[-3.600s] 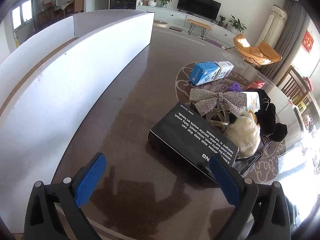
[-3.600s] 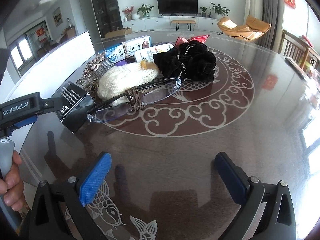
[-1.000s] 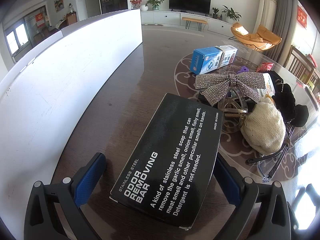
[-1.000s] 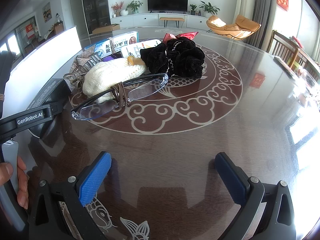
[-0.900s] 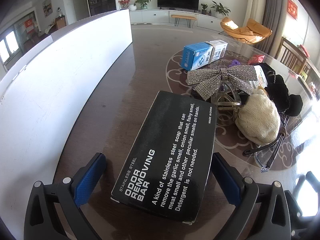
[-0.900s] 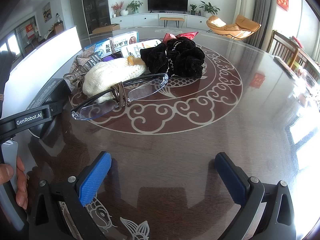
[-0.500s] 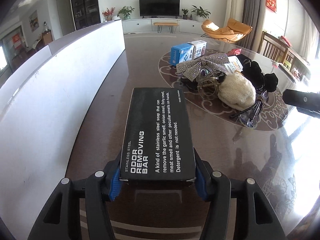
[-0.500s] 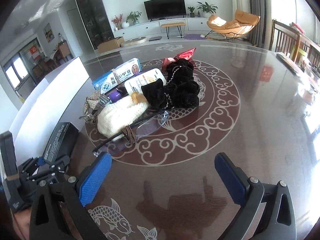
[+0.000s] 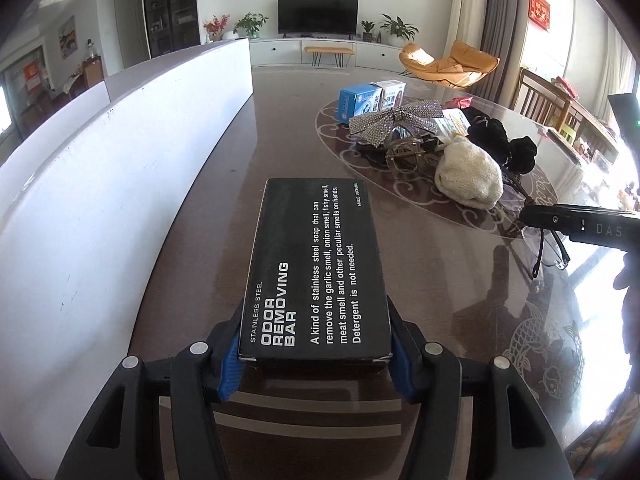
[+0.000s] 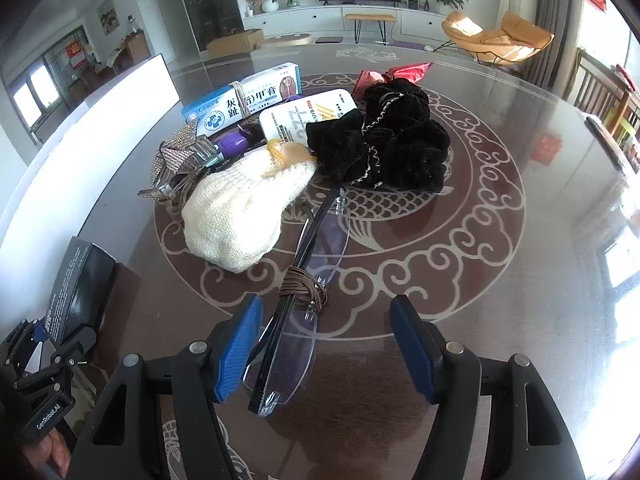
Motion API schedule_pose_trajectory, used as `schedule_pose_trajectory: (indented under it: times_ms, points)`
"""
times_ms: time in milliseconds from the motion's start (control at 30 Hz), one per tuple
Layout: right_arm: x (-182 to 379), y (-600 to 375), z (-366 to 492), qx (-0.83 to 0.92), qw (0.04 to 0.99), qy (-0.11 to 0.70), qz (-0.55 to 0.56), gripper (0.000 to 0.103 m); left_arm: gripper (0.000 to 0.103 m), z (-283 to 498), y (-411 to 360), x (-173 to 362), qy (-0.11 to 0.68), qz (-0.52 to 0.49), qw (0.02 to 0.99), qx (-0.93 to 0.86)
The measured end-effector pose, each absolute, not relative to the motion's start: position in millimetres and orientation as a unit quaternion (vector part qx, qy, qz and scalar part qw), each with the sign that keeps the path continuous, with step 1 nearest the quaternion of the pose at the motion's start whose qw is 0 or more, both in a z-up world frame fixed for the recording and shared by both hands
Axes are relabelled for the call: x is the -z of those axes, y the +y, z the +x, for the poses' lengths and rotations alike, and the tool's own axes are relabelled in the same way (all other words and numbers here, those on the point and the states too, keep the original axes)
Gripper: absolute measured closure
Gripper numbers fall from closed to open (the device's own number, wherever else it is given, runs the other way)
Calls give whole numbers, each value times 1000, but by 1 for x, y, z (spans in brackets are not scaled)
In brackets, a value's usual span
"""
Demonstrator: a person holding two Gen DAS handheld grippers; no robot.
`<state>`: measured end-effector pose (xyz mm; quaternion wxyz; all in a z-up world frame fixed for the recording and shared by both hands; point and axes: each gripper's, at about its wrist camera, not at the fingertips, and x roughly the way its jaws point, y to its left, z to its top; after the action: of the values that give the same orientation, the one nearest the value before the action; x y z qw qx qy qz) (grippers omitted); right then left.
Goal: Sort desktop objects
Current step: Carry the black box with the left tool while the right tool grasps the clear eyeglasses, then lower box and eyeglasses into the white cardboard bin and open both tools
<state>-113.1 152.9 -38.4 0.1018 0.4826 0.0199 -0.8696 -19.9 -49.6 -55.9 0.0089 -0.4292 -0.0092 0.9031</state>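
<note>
My left gripper [image 9: 314,354] is shut on the near end of a black "odor removing bar" box [image 9: 316,264], held just above the table; the box also shows at the left of the right wrist view [image 10: 78,288]. My right gripper [image 10: 326,344] is open, its blue pads on either side of folded glasses [image 10: 298,308] bound with brown cord; the left pad is close beside them. Beyond lie a cream knit glove [image 10: 244,204], a black scrunchie [image 10: 388,140], a rhinestone bow clip [image 10: 176,160] and medicine boxes [image 10: 244,104].
A tall white curved board [image 9: 100,184] runs along the left side of the table. The dark glass tabletop [image 10: 520,240] has a round carp pattern. A red wrapper [image 10: 396,72] lies behind the scrunchie. Chairs stand past the far right edge.
My left gripper closed on the black box and lifted it clear of the pile. My right gripper moved forward and down over the glasses and narrowed its opening.
</note>
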Motion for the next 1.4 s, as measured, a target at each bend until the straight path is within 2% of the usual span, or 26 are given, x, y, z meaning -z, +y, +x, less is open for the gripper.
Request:
schedule_pose_trajectory:
  times_ms: [167,200,233,267,300,600,767,900,1067,1233,1300,1333,1367,1400]
  points:
    - [45,138,-131,853,134,58,500,37,45,-15,-52,55,-19,-429,18,-903]
    - [48,134,-135,847,145,67,507,50,45,-13,-55,54,-27,-429,20,-903]
    - [46,132,-133,851,144,85,498,56,45,-11,-58,52,-36,-427,21,-903]
    - [46,131,-131,848,152,86,501,84,45,-8,-60,50,-46,-423,23,-905]
    - [43,134,-129,846,156,75,504,90,45,-5,-63,46,-55,-418,24,-907]
    - [-37,133,-93,872,204,24,445,90,46,29,-87,-36,-110,-342,40,-932]
    - [-94,59,-103,872,285,8,398,90,45,38,-142,-82,-120,-318,2,-941]
    - [-118,-34,-116,861,348,17,371,90,45,34,-207,-90,-117,-324,-69,-936]
    - [-108,-152,-134,829,403,39,385,90,46,7,-282,-65,-142,-376,-138,-905]
    - [-61,-225,-148,819,390,109,406,90,45,-20,-303,-33,-147,-435,-149,-876]
    - [-43,-233,-155,816,379,112,422,90,43,-25,-300,-27,-137,-444,-165,-870]
    - [-36,-234,-158,816,371,111,430,89,35,-25,-300,-25,-136,-447,-173,-867]
    - [-29,-234,-162,818,357,112,437,84,27,-25,-301,-23,-140,-450,-180,-864]
    - [-26,-232,-165,820,347,110,441,66,13,-24,-300,-22,-144,-447,-184,-863]
